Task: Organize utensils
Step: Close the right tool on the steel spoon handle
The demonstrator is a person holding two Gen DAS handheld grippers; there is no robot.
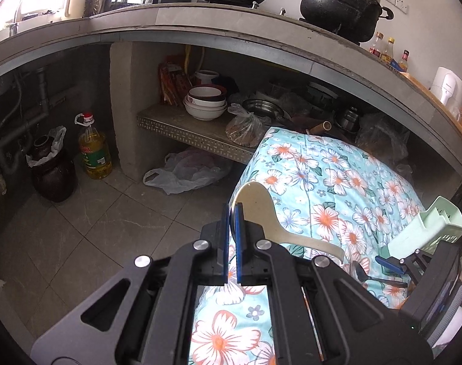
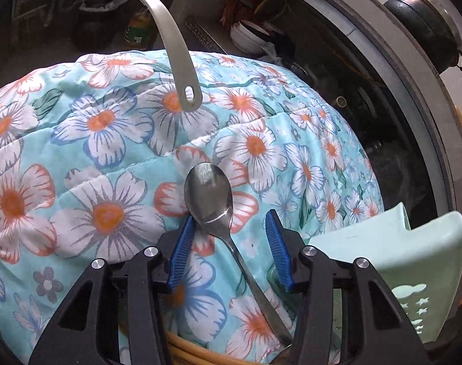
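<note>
A cream plastic rice paddle (image 1: pixel 257 210) is hanging pinched by its scoop rim in the left gripper (image 1: pixel 231 210), jaws clamped tight on it. The right wrist view alone is showing its handle's hanging hole. A steel spoon (image 2: pixel 209 194) is lying on the floral quilt (image 2: pixel 78 140), neck between the right gripper's (image 2: pixel 229 222) half-spread jaws, bowl brushing one pad, beside the mint utensil holder (image 2: pixel 392 261).

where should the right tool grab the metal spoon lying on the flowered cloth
Grip the shiny metal spoon at its thin neck, just behind the bowl, coming down from above. It lies flat on the flowered blue cloth between the right tool's open blue pads. The neck is narrow, while the bowl is rounded and likely slippery.
</note>
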